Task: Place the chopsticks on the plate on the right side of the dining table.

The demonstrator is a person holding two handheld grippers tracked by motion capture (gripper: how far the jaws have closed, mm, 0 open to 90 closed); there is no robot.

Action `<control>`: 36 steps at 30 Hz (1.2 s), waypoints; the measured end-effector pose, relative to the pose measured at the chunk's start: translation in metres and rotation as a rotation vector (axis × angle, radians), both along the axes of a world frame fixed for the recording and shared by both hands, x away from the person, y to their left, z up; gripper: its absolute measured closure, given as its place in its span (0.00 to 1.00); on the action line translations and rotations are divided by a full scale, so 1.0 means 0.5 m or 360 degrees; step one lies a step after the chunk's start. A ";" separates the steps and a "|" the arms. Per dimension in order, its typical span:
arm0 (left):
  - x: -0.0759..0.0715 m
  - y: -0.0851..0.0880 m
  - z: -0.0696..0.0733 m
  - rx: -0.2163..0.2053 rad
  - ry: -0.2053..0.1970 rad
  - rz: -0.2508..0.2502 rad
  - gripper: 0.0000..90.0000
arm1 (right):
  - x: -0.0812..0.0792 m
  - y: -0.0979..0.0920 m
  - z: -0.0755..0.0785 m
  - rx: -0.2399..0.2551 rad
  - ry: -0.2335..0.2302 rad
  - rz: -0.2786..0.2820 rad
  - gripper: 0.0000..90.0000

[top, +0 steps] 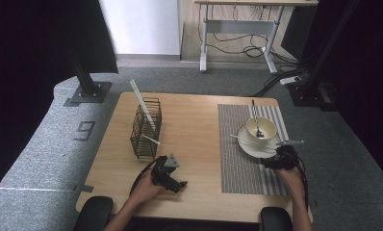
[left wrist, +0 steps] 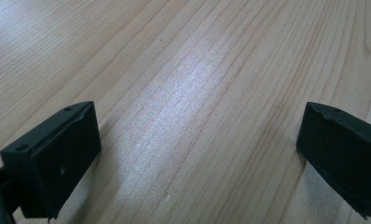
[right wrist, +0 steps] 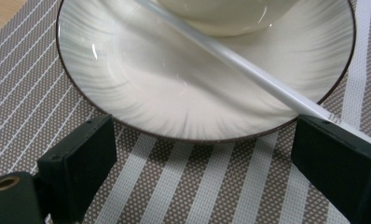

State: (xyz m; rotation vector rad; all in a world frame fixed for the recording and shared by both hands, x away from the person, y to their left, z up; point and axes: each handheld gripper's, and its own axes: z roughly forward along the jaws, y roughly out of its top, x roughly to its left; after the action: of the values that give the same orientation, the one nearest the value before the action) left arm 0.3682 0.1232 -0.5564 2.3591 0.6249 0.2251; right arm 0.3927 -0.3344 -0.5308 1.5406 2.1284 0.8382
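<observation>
Seen from above: wooden counter [top: 194,144] carrying a striped placemat [top: 237,159] on its right half. On the placemat, a plate [top: 251,147] with a bowl [top: 261,128] on it, a spoon [top: 255,120] standing in the bowl. White chopstick [top: 249,142] lying across the plate. Right gripper [top: 282,159] just beside the plate's near edge. Wire basket [top: 146,128] well left of the plate, white sticks [top: 144,103] poking out. Left gripper [top: 172,179] near the basket, resting on bare wood.
</observation>
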 end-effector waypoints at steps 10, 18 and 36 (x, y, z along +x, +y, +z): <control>0.000 0.000 0.000 0.0000 0.0000 0.0000 0.00 | 0.022 -0.002 0.013 0.0028 -0.0013 -0.0032 0.07; 0.000 0.000 0.000 0.0002 -0.0002 -0.0001 0.00 | 0.036 0.007 0.015 -0.0061 -0.0018 -0.0051 0.07; 0.000 0.000 0.000 0.0001 0.0000 -0.0001 0.00 | 0.049 0.012 -0.001 -0.0167 -0.0028 -0.0080 0.02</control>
State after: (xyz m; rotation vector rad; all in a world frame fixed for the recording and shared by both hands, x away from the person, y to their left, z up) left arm 0.3683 0.1233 -0.5563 2.3595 0.6244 0.2252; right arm 0.4172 -0.3285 -0.5314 1.5212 2.0773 0.7093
